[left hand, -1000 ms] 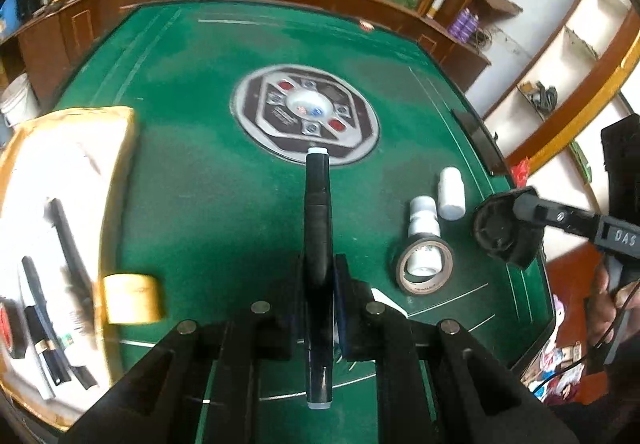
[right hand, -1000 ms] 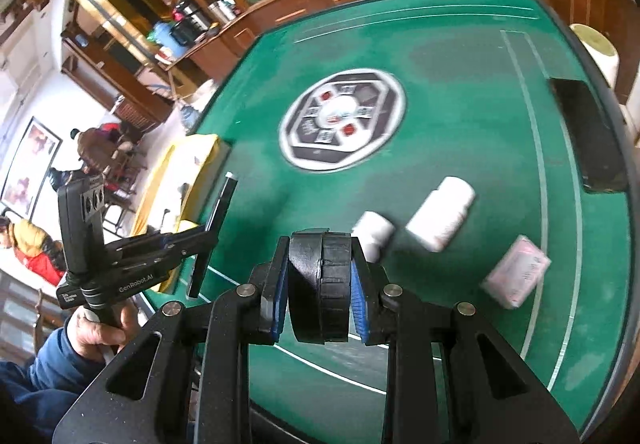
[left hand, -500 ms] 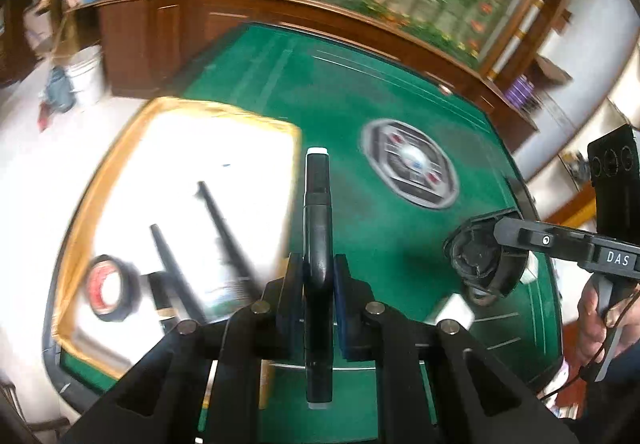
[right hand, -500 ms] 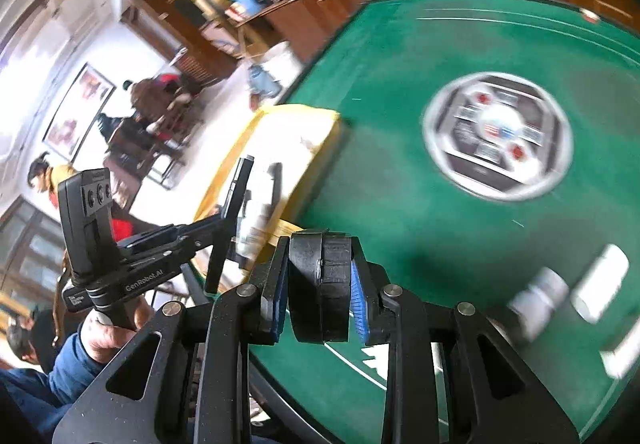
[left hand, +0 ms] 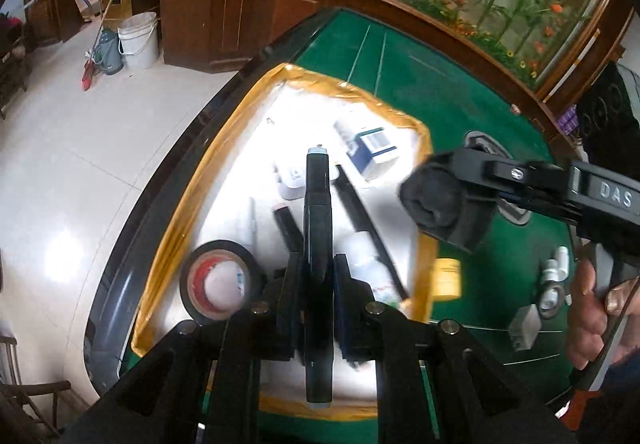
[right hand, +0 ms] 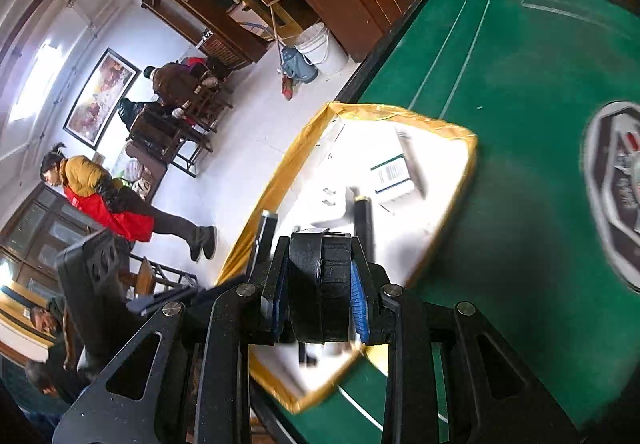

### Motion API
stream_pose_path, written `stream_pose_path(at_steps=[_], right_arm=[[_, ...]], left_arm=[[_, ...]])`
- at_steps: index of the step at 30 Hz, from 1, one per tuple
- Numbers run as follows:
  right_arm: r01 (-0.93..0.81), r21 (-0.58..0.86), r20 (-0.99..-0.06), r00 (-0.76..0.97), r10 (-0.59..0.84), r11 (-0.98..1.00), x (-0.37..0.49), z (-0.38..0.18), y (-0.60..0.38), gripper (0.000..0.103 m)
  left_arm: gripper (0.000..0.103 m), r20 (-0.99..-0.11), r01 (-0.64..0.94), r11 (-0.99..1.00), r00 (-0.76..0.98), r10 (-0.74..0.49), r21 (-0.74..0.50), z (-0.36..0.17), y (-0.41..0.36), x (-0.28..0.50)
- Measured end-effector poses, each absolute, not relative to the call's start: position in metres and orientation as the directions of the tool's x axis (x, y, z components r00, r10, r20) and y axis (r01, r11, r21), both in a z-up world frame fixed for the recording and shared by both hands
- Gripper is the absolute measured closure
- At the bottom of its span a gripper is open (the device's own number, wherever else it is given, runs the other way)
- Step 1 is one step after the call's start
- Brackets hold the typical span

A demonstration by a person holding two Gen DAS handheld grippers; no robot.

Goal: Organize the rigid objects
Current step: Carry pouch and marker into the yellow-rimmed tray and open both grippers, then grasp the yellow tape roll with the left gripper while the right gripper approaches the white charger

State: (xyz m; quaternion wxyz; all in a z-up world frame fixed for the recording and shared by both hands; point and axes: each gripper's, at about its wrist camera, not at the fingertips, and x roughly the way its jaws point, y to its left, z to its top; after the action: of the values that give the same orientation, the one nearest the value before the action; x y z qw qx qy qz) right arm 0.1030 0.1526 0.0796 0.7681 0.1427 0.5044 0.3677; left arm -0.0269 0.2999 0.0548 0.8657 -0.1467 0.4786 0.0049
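Black pen point(left hand: 318, 244) clamped in left tool point(left hand: 318, 276)

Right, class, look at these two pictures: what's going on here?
A person is tidying loose items off a green table into a yellow-edged tray. The left gripper is shut on a long dark pen above the tray, where a roll of black tape and small boxes already lie. The right gripper clamps a black round object near the tray. A few bottles remain on the table.

floor: pale tiles point(left hand: 72, 164) | cabinets: dark wood point(left hand: 224, 16) | bucket: white point(left hand: 138, 40)
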Motion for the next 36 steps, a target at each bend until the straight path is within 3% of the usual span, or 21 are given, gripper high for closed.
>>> stream_pose_path(at_steps=[14, 17, 19, 23, 28, 36], right_arm=[[-0.309, 0.68, -0.649, 0.168, 0.742, 0.665, 0.142, 0.024, 0.18, 0.076], [-0.303, 0.676, -0.663, 0.149, 0.734, 0.672, 0.143, 0.017, 0.184, 0.076], [-0.315, 0.607, -0.721, 0.168, 0.673, 0.729, 0.142, 0.02, 0.185, 0.07], [-0.339, 0.529, -0.777, 0.176, 0.604, 0.778, 0.145, 0.022, 0.184, 0.068], [-0.336, 0.545, -0.752, 0.207, 0.625, 0.768, 0.139, 0.035, 0.163, 0.068], [-0.319, 0.624, -0.724, 0.106, 0.681, 0.713, 0.129, 0.028, 0.127, 0.067]], left_arm=[[0.09, -0.859, -0.157, 0.962, 0.498, -0.117, -0.222, 0.032, 0.317, -0.001], [0.09, -0.861, -0.164, 0.96, 0.495, -0.118, -0.226, 0.029, 0.318, 0.0], [0.089, -0.862, -0.172, 0.96, 0.495, -0.111, -0.222, 0.028, 0.319, 0.001], [0.089, -0.87, -0.174, 0.959, 0.48, -0.117, -0.225, 0.03, 0.32, 0.003], [0.088, -0.863, -0.178, 0.957, 0.493, -0.113, -0.227, 0.039, 0.319, 0.0], [0.088, -0.835, -0.152, 0.952, 0.529, -0.15, -0.267, 0.058, 0.306, -0.006]])
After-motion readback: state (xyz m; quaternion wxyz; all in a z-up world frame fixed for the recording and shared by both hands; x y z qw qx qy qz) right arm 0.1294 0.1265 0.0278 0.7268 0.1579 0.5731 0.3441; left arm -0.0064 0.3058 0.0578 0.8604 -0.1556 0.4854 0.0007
